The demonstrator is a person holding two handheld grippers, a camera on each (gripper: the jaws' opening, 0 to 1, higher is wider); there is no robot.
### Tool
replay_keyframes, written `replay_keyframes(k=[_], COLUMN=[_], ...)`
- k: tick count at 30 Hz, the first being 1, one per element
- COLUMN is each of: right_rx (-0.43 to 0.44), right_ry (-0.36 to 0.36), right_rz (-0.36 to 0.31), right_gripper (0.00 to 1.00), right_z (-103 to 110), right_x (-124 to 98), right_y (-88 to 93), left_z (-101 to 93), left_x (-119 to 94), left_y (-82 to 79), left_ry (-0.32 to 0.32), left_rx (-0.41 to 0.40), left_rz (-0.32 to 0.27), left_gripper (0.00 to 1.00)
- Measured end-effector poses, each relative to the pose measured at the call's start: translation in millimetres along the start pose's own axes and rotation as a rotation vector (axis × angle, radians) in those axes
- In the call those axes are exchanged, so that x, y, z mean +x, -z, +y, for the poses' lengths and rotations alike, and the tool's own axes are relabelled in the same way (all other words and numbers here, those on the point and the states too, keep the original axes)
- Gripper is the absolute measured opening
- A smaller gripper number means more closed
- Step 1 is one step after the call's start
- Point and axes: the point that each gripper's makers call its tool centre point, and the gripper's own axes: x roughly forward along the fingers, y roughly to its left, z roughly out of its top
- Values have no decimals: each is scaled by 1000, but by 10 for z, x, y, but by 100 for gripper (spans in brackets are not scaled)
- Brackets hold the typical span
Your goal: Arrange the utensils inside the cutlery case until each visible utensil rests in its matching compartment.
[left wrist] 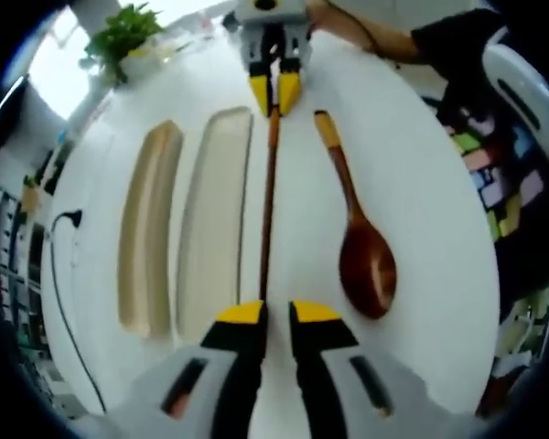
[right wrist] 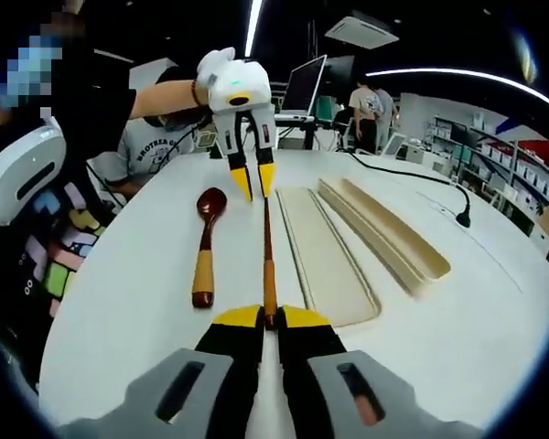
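Chopsticks point(right wrist: 267, 242) lying lengthwise on white table point(right wrist: 146, 293), between wooden spoon point(right wrist: 205, 247) and two tray halves point(right wrist: 325, 251). Right gripper point(right wrist: 270, 316) clamped on orange end; left gripper point(left wrist: 266, 313) apparently nipping dark tip, jaws nearly closed.

Potted plant point(left wrist: 123, 37), black cable point(right wrist: 412, 174), monitor point(right wrist: 307, 84) beyond white table point(right wrist: 128, 302).

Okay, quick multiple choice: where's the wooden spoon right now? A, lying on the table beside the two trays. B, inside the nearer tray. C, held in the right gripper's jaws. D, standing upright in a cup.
A: the spoon lies flat on the table, outside both trays, with the chopsticks between it and them.
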Motion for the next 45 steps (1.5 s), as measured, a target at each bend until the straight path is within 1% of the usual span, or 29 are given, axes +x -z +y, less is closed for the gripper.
replay_keyframes(k=[5,8,10,13,16,18,19,22,23,25,27,28,29,30,34,36,38,39,40,42,43,45], right_rx=[-1,-31,-28,-25,-29,-17,-13,-8,-3,8,21,25,29,33,87,98,104,104,100,87,73,20], right_ry=[-42,-58,-62,-67,-77,-77,-77,-74,-73,-74,-72,-70,-61,-57,-56,-52,-39,-31,-25,-18,-12,6], right_rz=[13,34,38,35,30,28,28,26,23,16,9,7,1,-4,-39,-45,-49,-50,-51,-52,-52,-42], right_gripper=[5,5,5,5,4,5,5,5,5,5,5,5,5,5,5,5,5,5,5,5,5,5], right_z=[14,24,21,18,8,-17,-20,-21,-21,-25,-29,-31,-42,-45,-58,-57,-45,-40,-38,-36,-31,-23], right_x=[-7,-8,-9,-13,-17,-12,-11,-11,-9,-8,-5,-5,-1,-1,-7,-8,-6,-4,-5,-4,-1,4], right_y=[-10,-8,-9,-11,-15,-19,-20,-23,-24,-24,-27,-28,-30,-29,-28,-28,-30,-30,-30,-30,-30,-40], left_z=[18,8,10,37,57,48,30,25,16,37,64,57,59,45,46,48,44,47,34,23,13,7], left_x=[30,38,32,-2,12,26,20,33,37,39,47,53,48,53,75,80,76,74,73,66,63,64], left_y=[-49,-68,-66,-87,-58,-34,-59,-67,-71,-73,-86,-85,-77,-76,-86,-84,-72,-70,-69,-64,-59,-63], left_ry=[6,17,21,19,14,27,39,49,67,72,76,71,71,68,83,89,88,87,81,72,62,19], left_rx=[-4,0,8,6,12,7,-8,-3,-27,-91,-88,-84,-40,-21,-34,-47,-89,-96,-117,-93,-86,-81], left_rz=[2,5,14,8,23,36,22,26,25,32,39,50,69,87,152,171,166,159,142,103,93,80], left_gripper=[9,9,9,9,10,8,8,6,5,5,4,4,4,4,4,3,3,3,3,3,3,3])
